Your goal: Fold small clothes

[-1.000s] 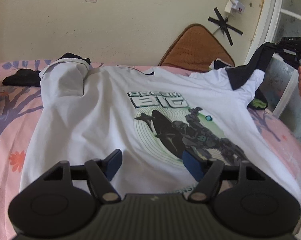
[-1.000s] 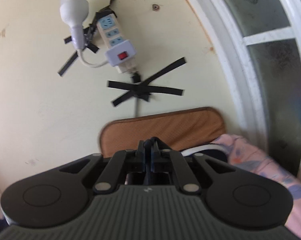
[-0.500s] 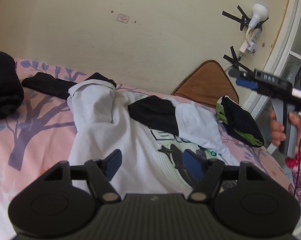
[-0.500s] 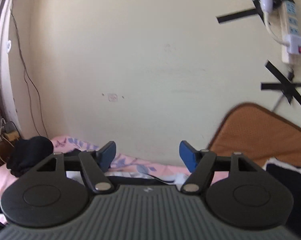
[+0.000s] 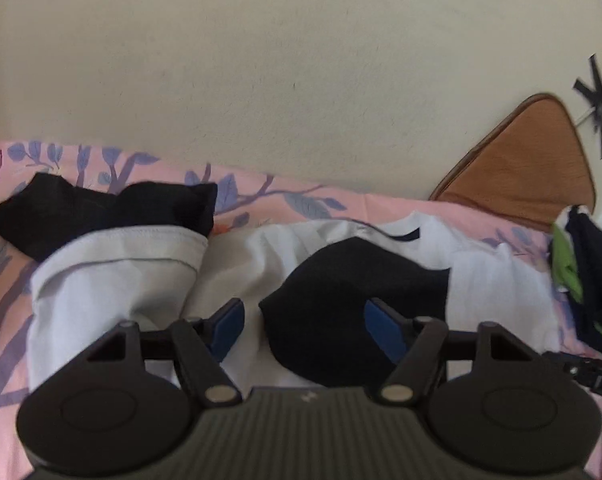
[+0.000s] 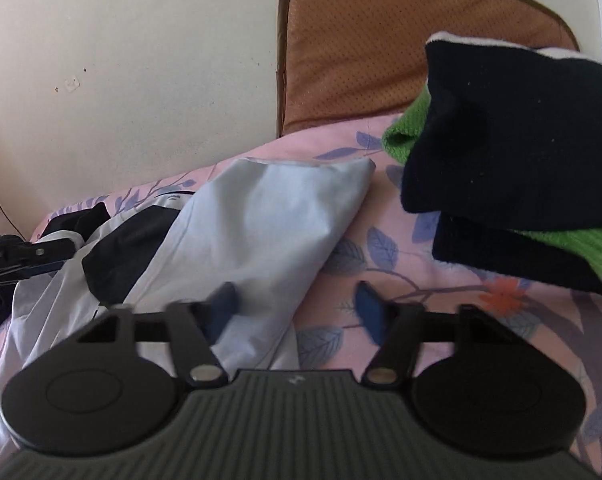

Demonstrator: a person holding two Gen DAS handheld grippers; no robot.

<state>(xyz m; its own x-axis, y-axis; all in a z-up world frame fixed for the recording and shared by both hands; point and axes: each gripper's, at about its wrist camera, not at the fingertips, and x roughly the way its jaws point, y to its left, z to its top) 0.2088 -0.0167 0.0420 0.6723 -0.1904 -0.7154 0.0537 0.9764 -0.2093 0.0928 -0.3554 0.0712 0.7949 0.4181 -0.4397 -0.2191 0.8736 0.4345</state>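
Hovering low over the bed (image 5: 5,272), the left tongs (image 5: 304,326) have their blue pads apart and the jaws are closing; the black sleeve (image 5: 353,292) of the white T-shirt (image 5: 497,280) shows between them, but no pad presses on it. The right tongs (image 6: 297,312) appear spread in their own blurred view, above the pink sheet and the edge of the shirt, and they pinch nothing.

One white T-shirt lies on the bed, stretched from the cameras toward the wall (image 5: 301,80), with its collar (image 5: 401,234) at the far end. Both sides are folded inward. The right one ends in the black sleeve lying on the middle of the shirt, and the left fold (image 5: 113,280) forms a long band that also runs toward the wall.

Farther away, one black garment (image 5: 101,212) lies on the sheet, touching the far end of the left fold. One black and green pile of clothes (image 6: 513,168) rests near the right edge of the bed. Behind it, one brown cushion (image 6: 381,40) leans on the wall.
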